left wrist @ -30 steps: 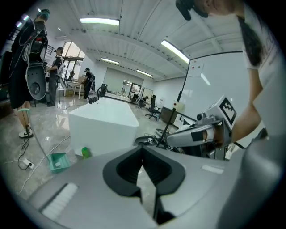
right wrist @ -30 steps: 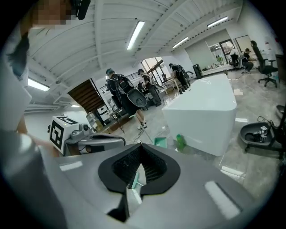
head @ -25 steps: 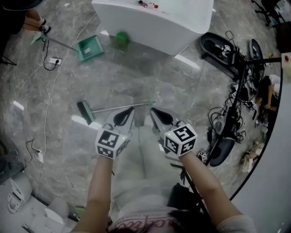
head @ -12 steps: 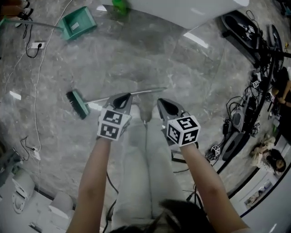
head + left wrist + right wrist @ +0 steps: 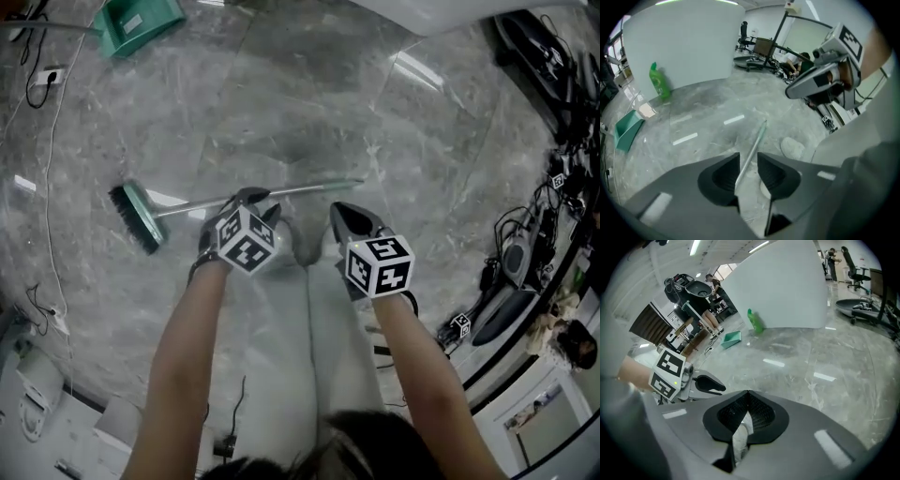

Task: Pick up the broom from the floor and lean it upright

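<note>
The broom lies flat on the grey marble floor, its green brush head [image 5: 134, 217] at the left and its metal handle [image 5: 300, 190] running to the right. My left gripper [image 5: 251, 199] is down over the middle of the handle. Its jaws have just been opening, and in the left gripper view the handle [image 5: 757, 139] passes between the open fingertips of that gripper [image 5: 748, 155] with a gap on each side. My right gripper [image 5: 345, 216] hangs just right of it, near the handle's end, shut with nothing in it; its tips [image 5: 748, 393] meet.
A green dustpan [image 5: 141, 21] lies at the far left and a green bottle [image 5: 659, 82] stands by the white curved wall [image 5: 684, 42]. Cables [image 5: 47, 141] trail along the left floor. Stands and gear [image 5: 525, 272] crowd the right. The person's shoe [image 5: 792, 147] is under the grippers.
Both grippers have come down towards the floor. The left gripper, shut before, has opened and now straddles the broom handle. The right one stays shut.
</note>
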`<action>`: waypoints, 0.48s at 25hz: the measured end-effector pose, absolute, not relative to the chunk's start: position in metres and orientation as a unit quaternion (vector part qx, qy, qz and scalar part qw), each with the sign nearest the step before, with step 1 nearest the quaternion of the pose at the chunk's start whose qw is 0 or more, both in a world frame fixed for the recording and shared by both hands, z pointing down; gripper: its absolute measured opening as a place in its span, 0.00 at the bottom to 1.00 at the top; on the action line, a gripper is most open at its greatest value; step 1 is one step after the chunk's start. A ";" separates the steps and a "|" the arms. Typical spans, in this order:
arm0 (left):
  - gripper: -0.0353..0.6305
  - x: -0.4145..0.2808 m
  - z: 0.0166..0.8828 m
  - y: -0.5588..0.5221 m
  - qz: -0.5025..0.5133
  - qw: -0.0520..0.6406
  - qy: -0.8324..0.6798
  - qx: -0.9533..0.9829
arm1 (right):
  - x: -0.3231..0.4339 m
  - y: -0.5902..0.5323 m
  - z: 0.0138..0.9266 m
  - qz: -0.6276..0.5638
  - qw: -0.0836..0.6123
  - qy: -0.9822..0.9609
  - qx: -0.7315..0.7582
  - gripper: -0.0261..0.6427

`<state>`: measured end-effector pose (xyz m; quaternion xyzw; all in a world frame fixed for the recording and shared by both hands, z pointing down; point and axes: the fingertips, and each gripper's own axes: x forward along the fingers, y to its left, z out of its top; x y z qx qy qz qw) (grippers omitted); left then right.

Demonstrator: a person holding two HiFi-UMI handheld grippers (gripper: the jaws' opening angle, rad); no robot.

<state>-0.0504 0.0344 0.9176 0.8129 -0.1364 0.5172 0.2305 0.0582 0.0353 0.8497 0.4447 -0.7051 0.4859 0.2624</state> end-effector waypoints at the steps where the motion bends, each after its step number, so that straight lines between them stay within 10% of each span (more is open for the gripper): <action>1: 0.22 -0.051 0.930 0.039 0.527 0.225 -0.128 0.810 | 0.060 0.037 0.859 0.483 0.270 -0.707 0.439 0.04; 12: 0.26 -0.063 1.041 0.068 0.604 0.147 -0.051 0.782 | 0.074 0.031 0.935 0.492 0.283 -0.699 0.435 0.04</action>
